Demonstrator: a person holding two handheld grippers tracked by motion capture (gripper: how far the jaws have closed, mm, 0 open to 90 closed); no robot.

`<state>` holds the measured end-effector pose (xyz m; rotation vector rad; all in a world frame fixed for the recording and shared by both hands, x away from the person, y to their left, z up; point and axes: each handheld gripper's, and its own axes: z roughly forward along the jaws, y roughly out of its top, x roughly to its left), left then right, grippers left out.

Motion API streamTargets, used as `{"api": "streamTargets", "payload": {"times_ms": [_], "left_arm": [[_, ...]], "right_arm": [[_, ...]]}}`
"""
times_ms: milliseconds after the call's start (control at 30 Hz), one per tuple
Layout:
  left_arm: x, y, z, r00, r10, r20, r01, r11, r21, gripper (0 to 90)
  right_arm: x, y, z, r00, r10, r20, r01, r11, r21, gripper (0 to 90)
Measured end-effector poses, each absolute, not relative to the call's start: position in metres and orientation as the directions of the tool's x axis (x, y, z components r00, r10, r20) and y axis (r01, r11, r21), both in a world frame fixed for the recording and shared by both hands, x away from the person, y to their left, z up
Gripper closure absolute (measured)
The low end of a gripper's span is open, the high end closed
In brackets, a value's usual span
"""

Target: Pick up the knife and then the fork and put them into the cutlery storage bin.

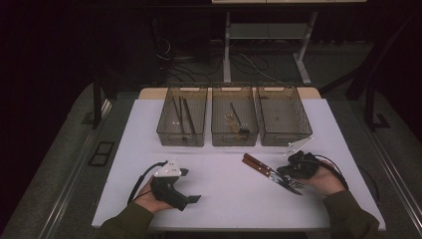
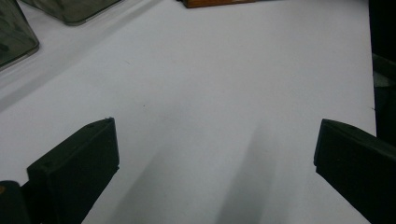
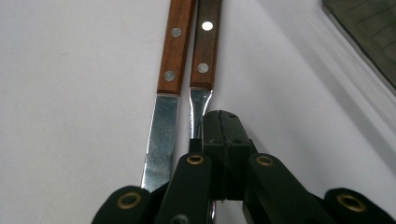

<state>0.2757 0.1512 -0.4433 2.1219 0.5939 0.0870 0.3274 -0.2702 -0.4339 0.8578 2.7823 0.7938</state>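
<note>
The two pieces of cutlery have wooden handles, reddish-brown on one and darker brown on the other, smooth with a slight sheen and set with small bright metal rivets. Their blades are polished metal, shiny and reflective. The table has a plain white, matt, smooth top. The three bins look like tinted see-through plastic. Both grippers, the left gripper and the right gripper, are matt black plastic with brass-coloured metal pins.

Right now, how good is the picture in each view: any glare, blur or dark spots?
High view: dim, floor beyond the white table nearly black, three bins murky. Left gripper view: soft, jaws casting faint shadows on the table. Right gripper view: sharp wooden handles, glare on one rivet and the knife blade.
</note>
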Motion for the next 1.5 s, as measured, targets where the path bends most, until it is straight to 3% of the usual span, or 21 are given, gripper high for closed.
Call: {"api": "streamTargets", "payload": {"times_ms": [133, 300, 500, 800, 1500], "left_arm": [[0.276, 0.152, -0.443, 0.882, 0.445, -0.153, 0.38, -0.481, 0.79, 0.0], [0.277, 0.15, -0.444, 0.88, 0.448, -0.158, 0.385, -0.477, 0.79, 0.0], [0.275, 0.15, -0.444, 0.874, 0.456, -0.168, 0.393, -0.459, 0.797, 0.0], [0.275, 0.15, -0.444, 0.876, 0.453, -0.167, 0.39, -0.46, 0.797, 0.0], [0.275, 0.149, -0.444, 0.878, 0.449, -0.165, 0.386, -0.461, 0.799, 0.0]], "right_arm": [[0.329, -0.271, -0.431, -0.822, 0.569, 0.033, 0.502, 0.696, 0.514, 89.7], [0.336, -0.266, -0.407, -0.787, 0.614, 0.052, 0.545, 0.654, 0.524, 79.2], [0.349, -0.239, -0.401, -0.802, 0.595, 0.056, 0.564, 0.723, 0.399, 73.4], [0.366, -0.205, -0.406, -0.824, 0.564, 0.044, 0.558, 0.797, 0.231, 73.5], [0.382, -0.189, -0.418, -0.816, 0.575, 0.051, 0.577, 0.807, 0.124, 74.2]]}}
